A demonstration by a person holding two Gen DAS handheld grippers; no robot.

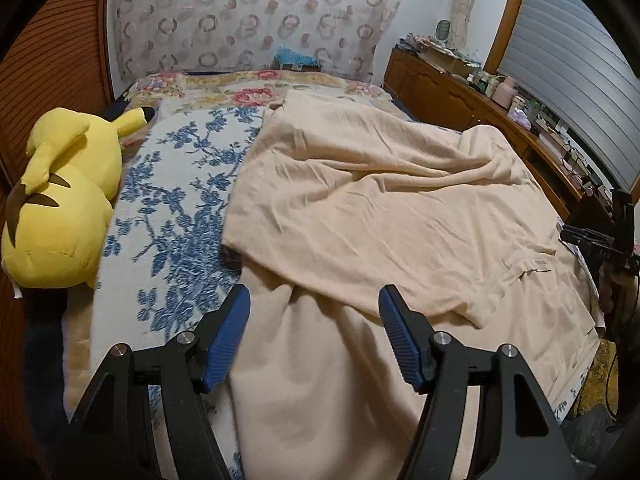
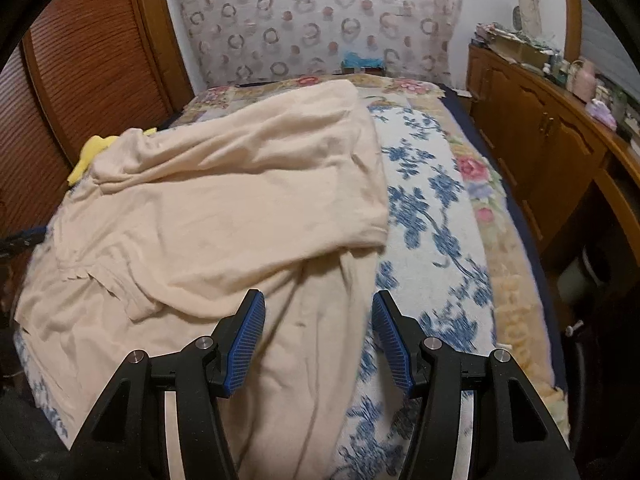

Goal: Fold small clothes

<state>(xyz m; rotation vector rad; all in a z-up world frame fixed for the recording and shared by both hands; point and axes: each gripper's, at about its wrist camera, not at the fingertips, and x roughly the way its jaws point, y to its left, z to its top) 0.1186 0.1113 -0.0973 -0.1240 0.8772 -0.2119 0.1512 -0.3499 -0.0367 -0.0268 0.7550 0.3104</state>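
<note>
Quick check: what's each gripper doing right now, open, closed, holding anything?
Left gripper: open, holding nothing, above the cream garment.
Right gripper: open, holding nothing, above the same garment.

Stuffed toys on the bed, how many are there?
1: a yellow plush toy lies at the bed's left edge beside the cream garment. Others could be hidden under it.

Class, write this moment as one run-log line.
left hand-held gripper: open, empty | right hand-held gripper: open, empty | cream garment: rumpled, part-folded on bed
</note>
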